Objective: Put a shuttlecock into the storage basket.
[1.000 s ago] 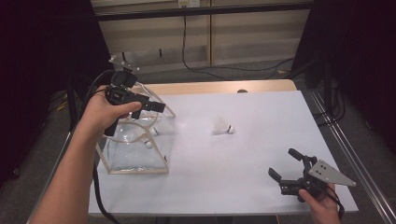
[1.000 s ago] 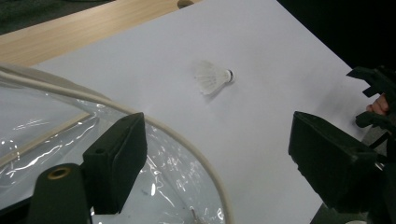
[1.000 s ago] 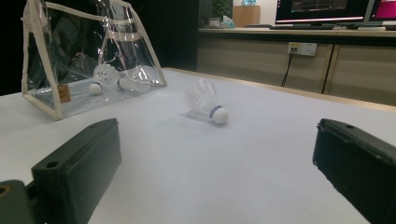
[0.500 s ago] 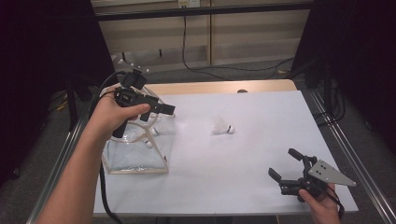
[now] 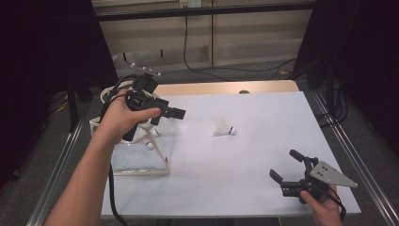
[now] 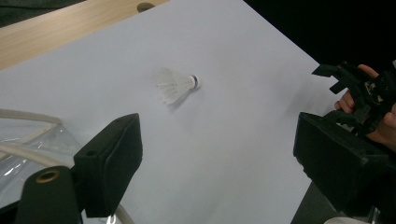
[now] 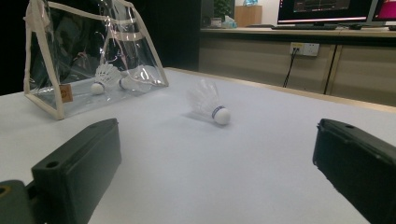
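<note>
A lone shuttlecock [image 5: 222, 128] lies on its side mid-table on the white sheet [image 5: 244, 160], apart from the clear pouch [image 5: 136, 157] where two others already sit, apparently next to be bagged. The left gripper [image 5: 178, 113] hovers beside the pouch, jaws spread and empty, aimed at it. The right gripper [image 5: 286, 165] waits near the table's front edge, jaws likewise apart, holding nothing.

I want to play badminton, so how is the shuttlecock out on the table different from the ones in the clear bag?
The loose shuttlecock lies alone on the open white table; the bagged shuttlecocks sit together inside the clear bag. The loose one lies in front of the left gripper, whose jaws are open; the bagged ones are behind plastic. All have white feathers and white tips.
</note>
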`<state>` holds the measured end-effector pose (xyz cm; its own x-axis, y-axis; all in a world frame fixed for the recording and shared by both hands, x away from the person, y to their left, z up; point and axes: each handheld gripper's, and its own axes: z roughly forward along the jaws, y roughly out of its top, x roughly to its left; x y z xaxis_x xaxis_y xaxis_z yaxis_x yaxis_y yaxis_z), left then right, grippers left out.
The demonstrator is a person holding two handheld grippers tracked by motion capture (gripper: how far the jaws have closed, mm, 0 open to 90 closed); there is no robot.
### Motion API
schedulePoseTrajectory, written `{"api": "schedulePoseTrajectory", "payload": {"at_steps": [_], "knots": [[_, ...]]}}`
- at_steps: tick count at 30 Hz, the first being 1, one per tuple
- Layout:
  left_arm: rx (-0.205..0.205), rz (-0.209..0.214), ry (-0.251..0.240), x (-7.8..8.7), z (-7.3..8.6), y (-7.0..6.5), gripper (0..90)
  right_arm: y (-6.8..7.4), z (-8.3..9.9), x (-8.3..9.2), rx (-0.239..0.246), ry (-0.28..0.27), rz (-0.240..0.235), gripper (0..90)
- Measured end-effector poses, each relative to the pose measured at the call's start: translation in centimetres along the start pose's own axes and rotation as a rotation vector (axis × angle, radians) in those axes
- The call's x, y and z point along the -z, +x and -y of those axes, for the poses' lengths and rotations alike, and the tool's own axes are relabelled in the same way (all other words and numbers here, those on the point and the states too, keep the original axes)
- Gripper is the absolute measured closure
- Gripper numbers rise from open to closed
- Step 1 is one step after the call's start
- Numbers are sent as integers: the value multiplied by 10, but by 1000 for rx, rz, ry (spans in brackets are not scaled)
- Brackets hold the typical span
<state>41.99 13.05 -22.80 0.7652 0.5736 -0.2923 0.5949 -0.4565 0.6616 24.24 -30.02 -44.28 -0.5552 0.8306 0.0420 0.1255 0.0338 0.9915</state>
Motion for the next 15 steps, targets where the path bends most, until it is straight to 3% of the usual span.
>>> {"api": "schedulePoseTrajectory", "payload": {"at_steps": [15], "knots": [[-27, 7, 23, -24, 5, -11, 145, 0, 0, -2, 3, 2, -5, 6]]}}
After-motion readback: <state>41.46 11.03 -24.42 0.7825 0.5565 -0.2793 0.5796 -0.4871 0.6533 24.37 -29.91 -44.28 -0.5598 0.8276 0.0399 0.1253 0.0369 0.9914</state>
